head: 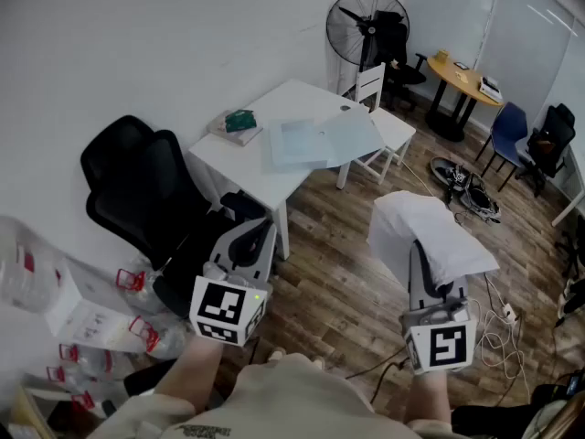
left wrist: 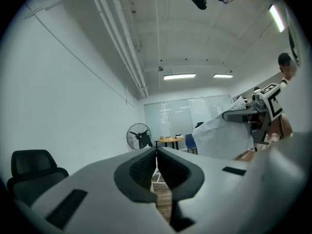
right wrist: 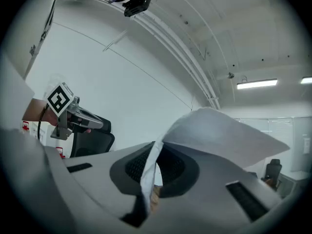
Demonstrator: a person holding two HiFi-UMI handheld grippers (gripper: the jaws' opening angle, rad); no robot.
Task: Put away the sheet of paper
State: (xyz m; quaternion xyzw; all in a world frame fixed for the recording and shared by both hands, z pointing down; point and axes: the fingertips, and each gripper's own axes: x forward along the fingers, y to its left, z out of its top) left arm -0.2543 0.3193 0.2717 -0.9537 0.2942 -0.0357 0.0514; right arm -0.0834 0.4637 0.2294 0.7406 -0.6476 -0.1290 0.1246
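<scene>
The white sheet of paper (head: pixel 430 231) is pinched in my right gripper (right wrist: pixel 155 147), held level above the wooden floor; it drapes over the jaws and hides their tips in the head view. In the right gripper view the sheet (right wrist: pixel 219 133) runs between the pads and folds back over the right jaw. My left gripper (head: pixel 245 241) is held level to the left, its jaws shut with nothing between them (left wrist: pixel 156 152). From the left gripper view the paper (left wrist: pixel 222 135) hangs off the right gripper at right.
A white table (head: pixel 274 176) stands ahead with clear plastic folders (head: pixel 320 140) and a book (head: pixel 236 126) on it. A black office chair (head: pixel 142 186) is at left, a white chair (head: pixel 384 122) behind the table, a fan (head: pixel 366 27) beyond. Cables (head: pixel 494 323) lie on the floor at right.
</scene>
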